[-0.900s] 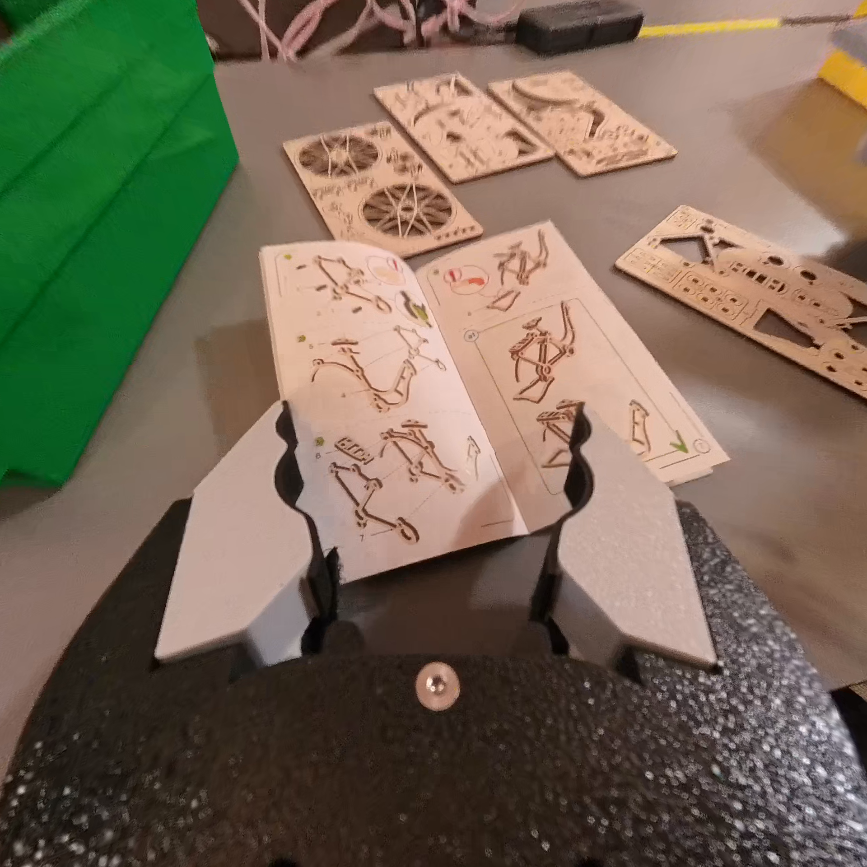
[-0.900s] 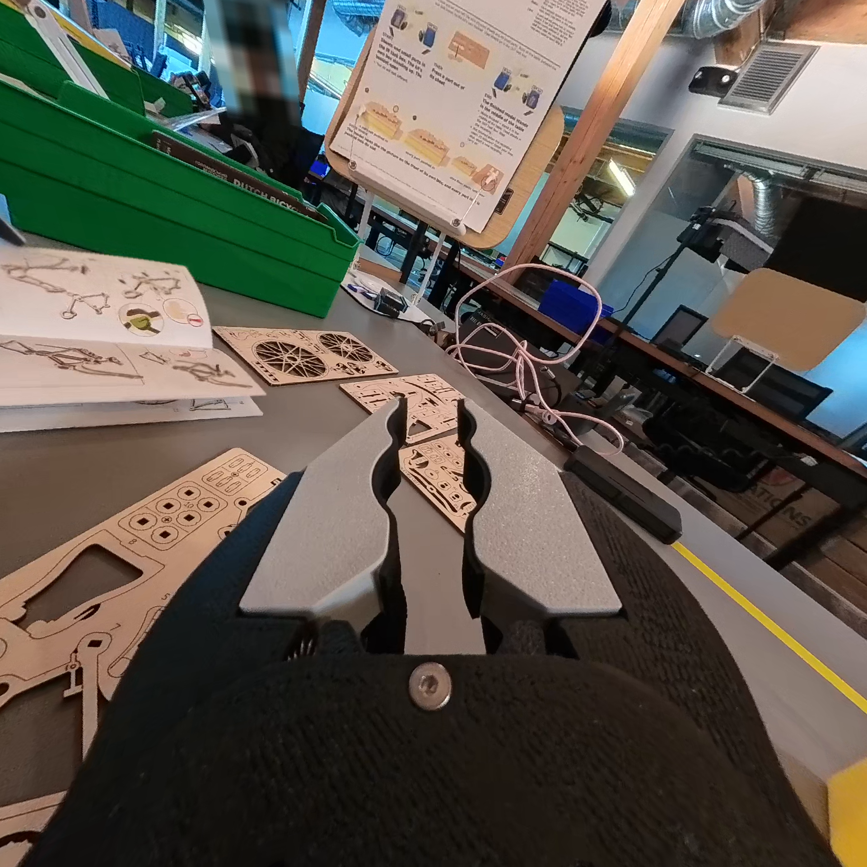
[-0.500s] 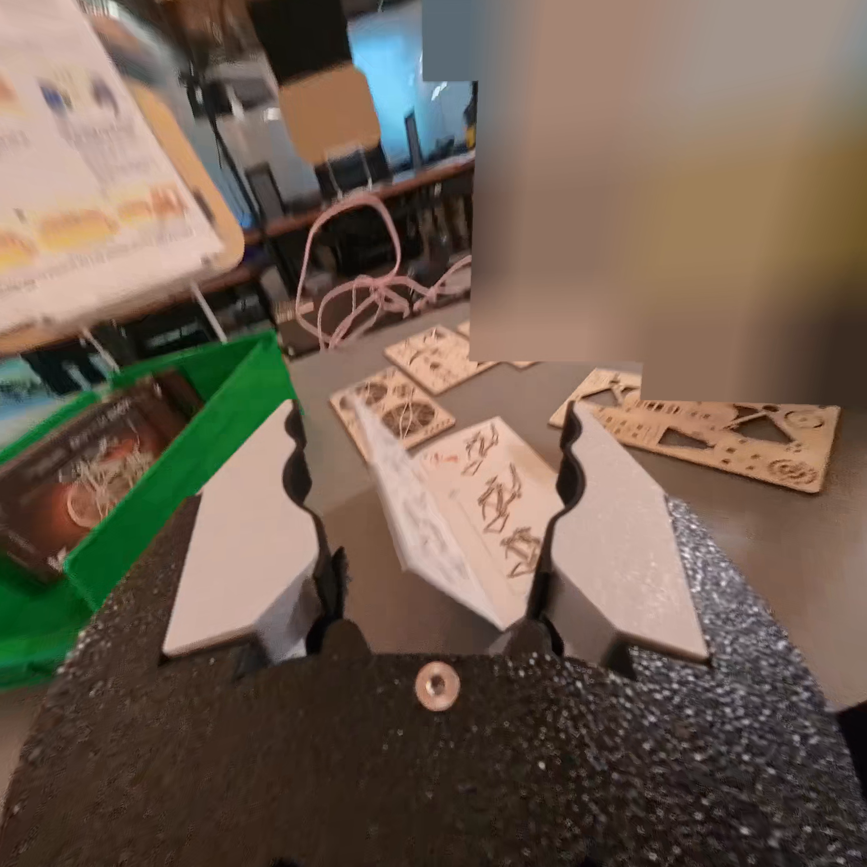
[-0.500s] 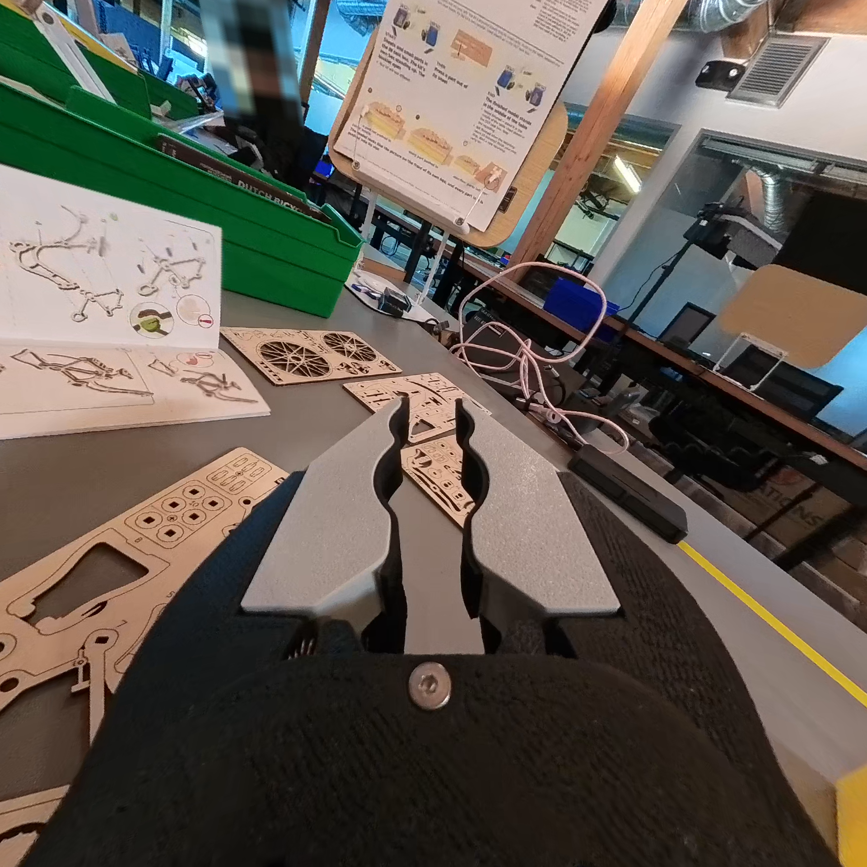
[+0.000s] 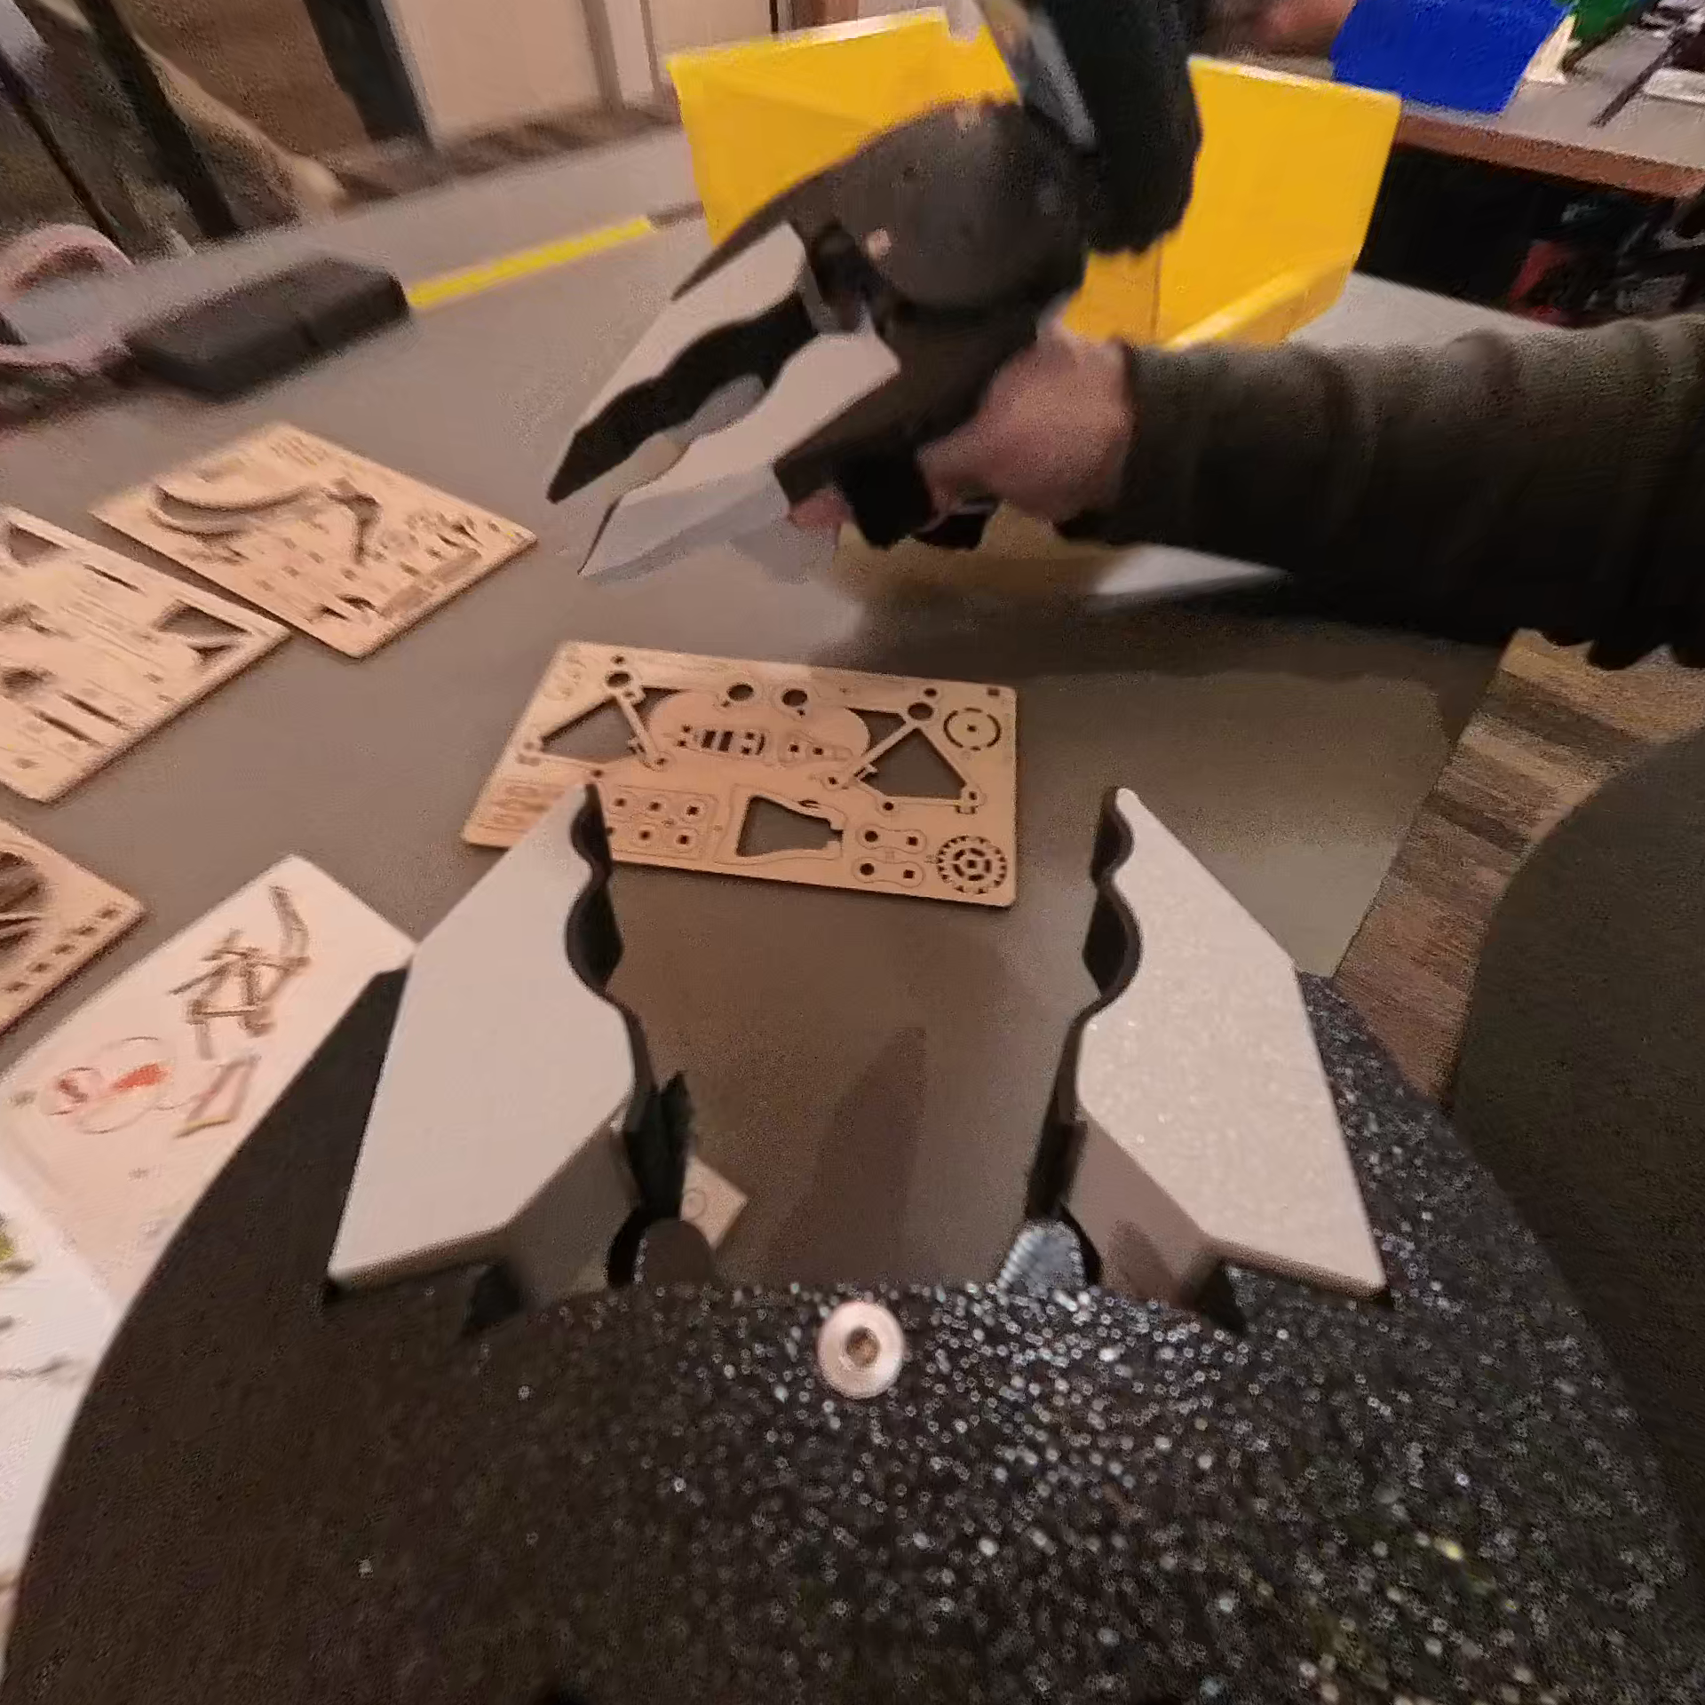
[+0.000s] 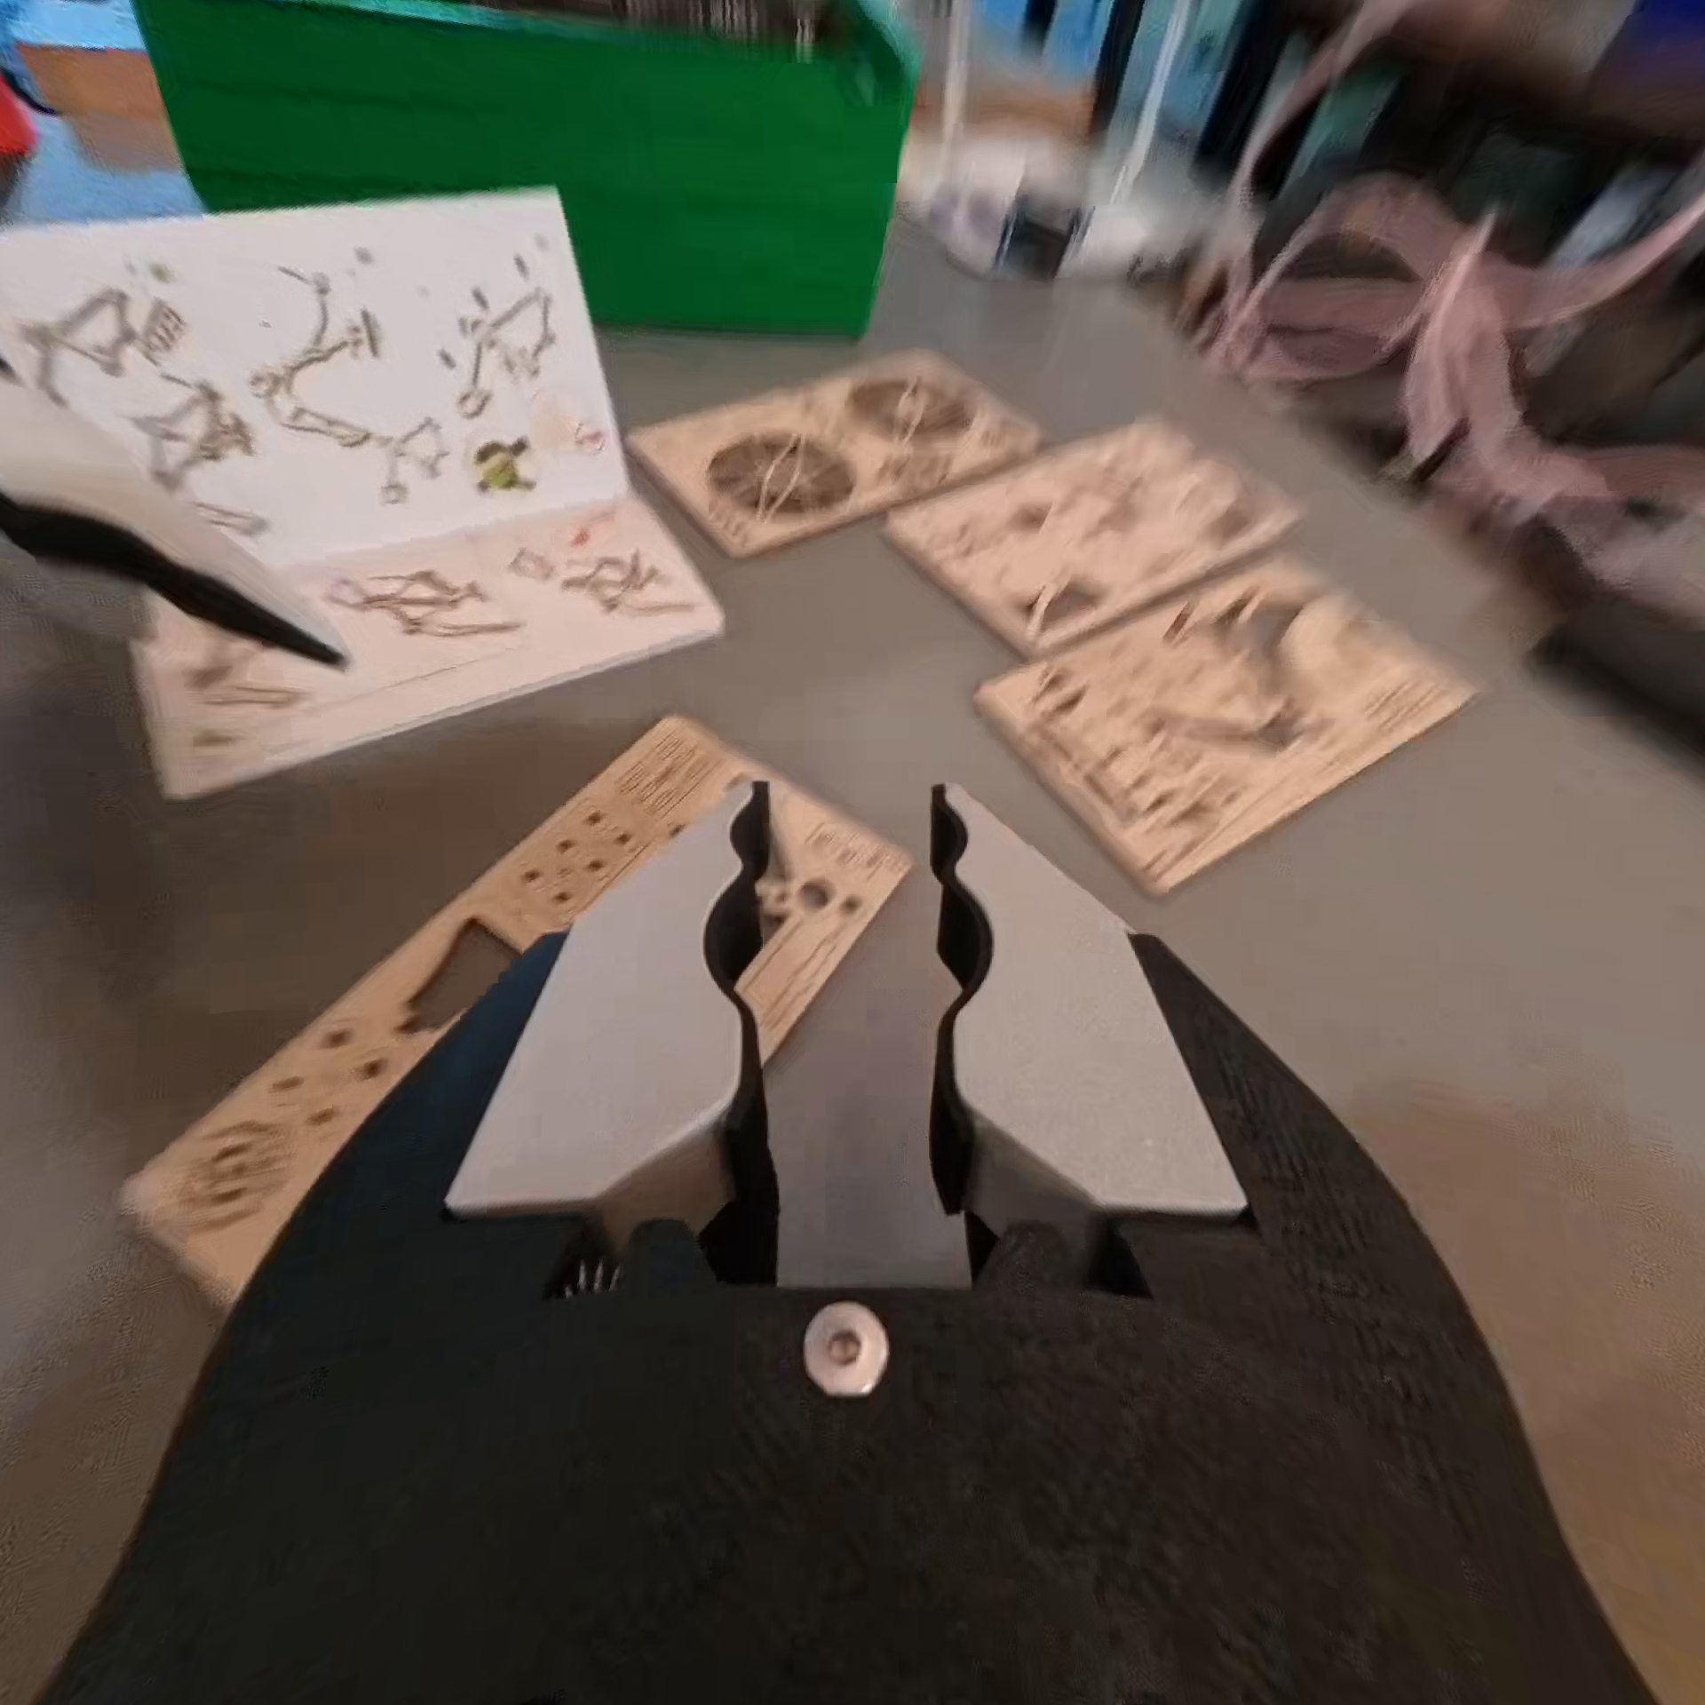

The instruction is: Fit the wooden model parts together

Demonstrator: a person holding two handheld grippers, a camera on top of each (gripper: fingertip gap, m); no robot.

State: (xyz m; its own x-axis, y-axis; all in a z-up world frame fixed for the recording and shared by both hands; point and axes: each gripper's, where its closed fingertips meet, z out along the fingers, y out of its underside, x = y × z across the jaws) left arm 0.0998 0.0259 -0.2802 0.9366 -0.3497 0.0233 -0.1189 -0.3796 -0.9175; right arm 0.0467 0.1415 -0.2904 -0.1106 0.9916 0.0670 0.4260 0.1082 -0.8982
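A wooden part sheet with triangular cut-outs (image 5: 766, 775) lies flat on the grey table (image 5: 1199, 738), just beyond my left gripper (image 5: 853, 812), which is wide open and empty. My right gripper (image 6: 849, 803) is open and empty, low over the same sheet (image 6: 554, 923), whose corner lies under its left finger. It also shows in the left wrist view (image 5: 577, 526), held by a hand above the sheet's far side. Three more wooden sheets lie farther back: a wheel sheet (image 6: 830, 452) and two others (image 6: 1089, 526) (image 6: 1218, 710).
An instruction booklet (image 6: 369, 415) lies left of the sheets with one page standing up; one left gripper finger (image 6: 184, 554) is in front of it. A green bin (image 6: 554, 157), pink cables (image 6: 1476, 369), a black box (image 5: 258, 314) and a yellow bin (image 5: 1245, 184) ring the table.
My left gripper has swung right, from the booklet page to the cut-out sheet. My right gripper has tipped down toward the table and its jaws have widened.
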